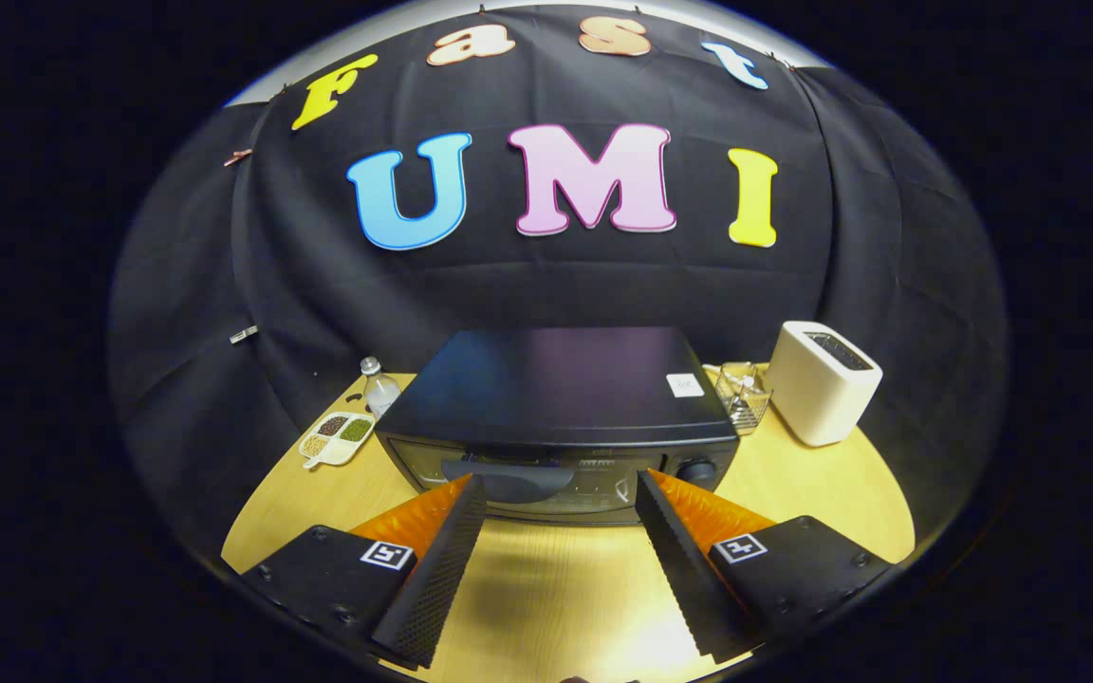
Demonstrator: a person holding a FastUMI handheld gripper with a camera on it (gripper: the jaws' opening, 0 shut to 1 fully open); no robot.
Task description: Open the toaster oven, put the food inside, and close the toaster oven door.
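Observation:
A black toaster oven (561,398) stands on the round wooden table (831,493), just ahead of my fingers. Its glass door is up and closed, with the dark handle (509,474) across the top of the door and a round knob (696,470) at the door's right. My gripper (561,489) is open, its two ribbed black fingers spread wide with nothing between them. The left fingertip (471,493) sits just below the handle's left end, the right fingertip (649,489) near the knob. I cannot see inside the oven.
A white two-slot toaster (824,394) stands to the oven's right, with a clear glass container (742,394) between them. Left of the oven lie a divided white dish of grains (338,436) and a small clear bottle (379,387). Black cloth walls close the back.

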